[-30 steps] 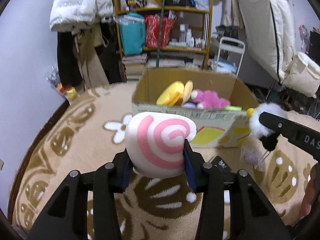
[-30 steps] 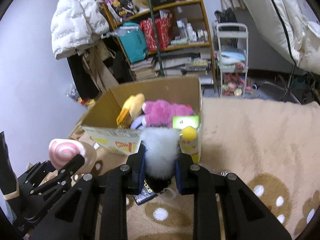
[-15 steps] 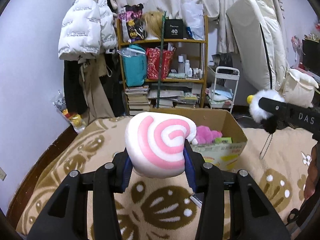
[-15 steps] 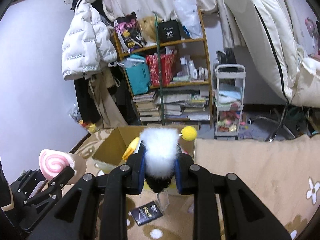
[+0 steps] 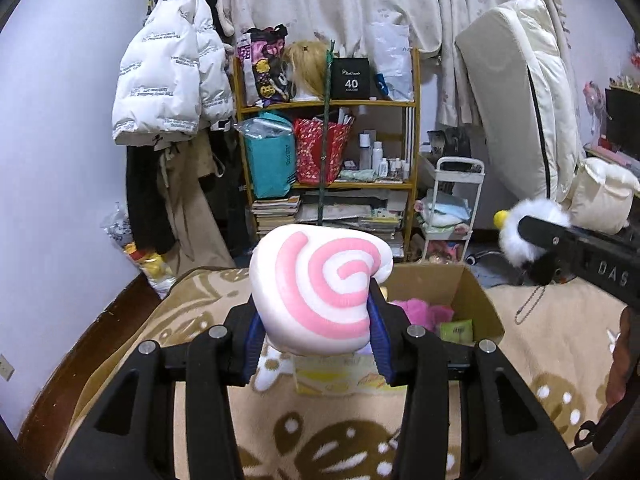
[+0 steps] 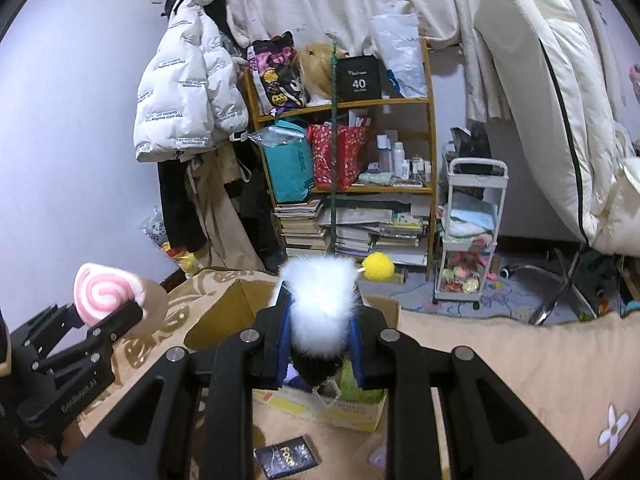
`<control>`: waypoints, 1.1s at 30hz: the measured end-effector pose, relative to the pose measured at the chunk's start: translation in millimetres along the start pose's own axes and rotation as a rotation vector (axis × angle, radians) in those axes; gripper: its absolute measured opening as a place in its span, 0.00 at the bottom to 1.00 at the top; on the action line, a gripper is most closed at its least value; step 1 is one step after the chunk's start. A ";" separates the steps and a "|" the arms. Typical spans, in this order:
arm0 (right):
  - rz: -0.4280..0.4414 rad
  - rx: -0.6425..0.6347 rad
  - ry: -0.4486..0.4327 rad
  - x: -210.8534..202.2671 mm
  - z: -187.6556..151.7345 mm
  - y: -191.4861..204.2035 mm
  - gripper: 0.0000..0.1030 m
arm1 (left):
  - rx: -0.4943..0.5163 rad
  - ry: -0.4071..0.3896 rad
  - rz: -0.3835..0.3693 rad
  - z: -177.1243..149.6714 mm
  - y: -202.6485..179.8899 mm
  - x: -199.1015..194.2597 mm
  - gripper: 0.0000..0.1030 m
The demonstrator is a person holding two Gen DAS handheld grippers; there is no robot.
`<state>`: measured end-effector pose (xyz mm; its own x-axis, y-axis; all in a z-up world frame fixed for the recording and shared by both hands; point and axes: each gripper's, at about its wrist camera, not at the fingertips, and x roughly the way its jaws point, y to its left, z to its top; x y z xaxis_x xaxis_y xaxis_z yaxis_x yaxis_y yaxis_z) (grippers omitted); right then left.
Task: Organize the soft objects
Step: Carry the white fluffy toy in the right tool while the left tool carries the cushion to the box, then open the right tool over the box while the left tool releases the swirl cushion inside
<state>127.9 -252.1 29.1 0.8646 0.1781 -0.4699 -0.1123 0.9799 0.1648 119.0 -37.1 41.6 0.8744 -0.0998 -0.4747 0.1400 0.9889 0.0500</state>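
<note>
Left gripper (image 5: 316, 316) clamped on pink swirl plush (image 5: 320, 284), above cardboard box (image 5: 476, 304). Right gripper (image 6: 320, 324) — marked "DAS" — pinching white fluffy toy (image 6: 320, 300); "Face" card (image 6: 287, 457) on rug (image 6: 520, 360), black "40" box (image 6: 359, 79) shelved.

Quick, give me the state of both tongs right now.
Left tongs: closed on the pink swirl plush.
Right tongs: closed on the white fluffy toy.
</note>
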 end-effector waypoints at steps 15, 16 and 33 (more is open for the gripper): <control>0.000 -0.006 0.062 52.8 -9.9 -8.6 0.24 | 0.036 0.044 -0.022 -4.9 -5.3 59.6 0.43; -0.003 -0.006 0.071 56.5 -12.3 -9.8 0.24 | 0.042 0.050 -0.026 -6.5 -6.3 63.7 0.43; -0.027 0.021 0.194 104.5 -44.1 -26.4 0.25 | 0.032 0.161 -0.075 -32.5 -16.6 113.3 0.48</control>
<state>199.6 -255.4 -62.6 0.7561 0.1680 -0.6326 -0.0789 0.9828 0.1668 200.7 -61.2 -41.6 0.7755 -0.1522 -0.6127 0.2193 0.9750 0.0355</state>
